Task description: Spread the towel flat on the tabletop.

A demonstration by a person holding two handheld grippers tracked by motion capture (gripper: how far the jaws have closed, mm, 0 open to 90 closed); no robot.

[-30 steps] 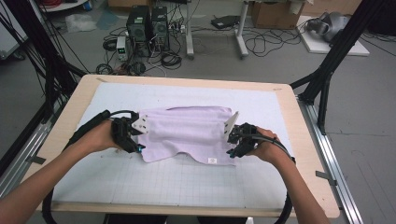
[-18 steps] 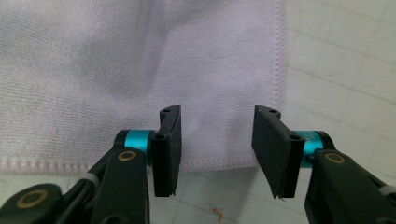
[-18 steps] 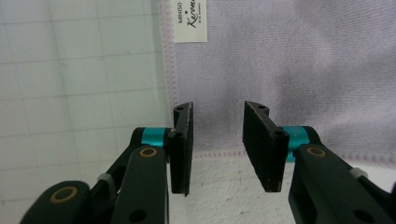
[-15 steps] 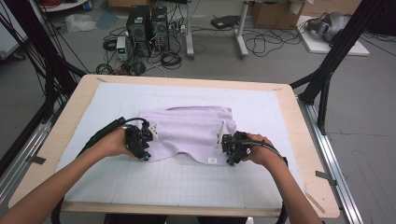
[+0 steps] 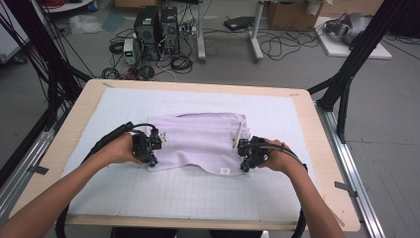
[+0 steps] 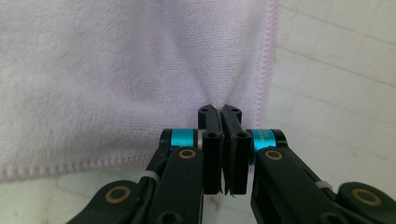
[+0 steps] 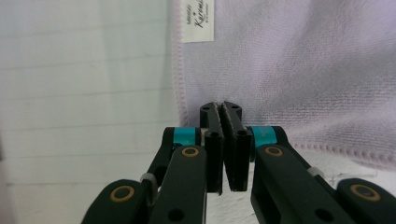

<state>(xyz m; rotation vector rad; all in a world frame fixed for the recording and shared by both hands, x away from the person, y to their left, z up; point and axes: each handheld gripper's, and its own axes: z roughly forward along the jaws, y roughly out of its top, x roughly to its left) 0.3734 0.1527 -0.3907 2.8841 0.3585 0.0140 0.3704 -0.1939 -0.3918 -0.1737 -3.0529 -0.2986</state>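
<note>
A lilac towel (image 5: 200,141) lies flat on the white gridded mat (image 5: 198,193), a little past the table's middle, its near edge wavy and a small white label (image 7: 198,19) sewn by its near right corner. The left gripper (image 5: 150,151) sits at the towel's near left corner, and its jaws have just been closing: in the left gripper view (image 6: 219,111) they are pinched together on a fold of cloth, with creases fanning out from the tips. The right gripper (image 5: 244,154) sits at the near right corner, and its jaws too have just been closing; in the right gripper view (image 7: 220,108) they meet on the towel close to its hemmed edge. Both hands grip from the near side, forearms stretched forward and angled inward, grippers held low over the mat. The wooden table (image 5: 327,163) rims the mat.
</note>
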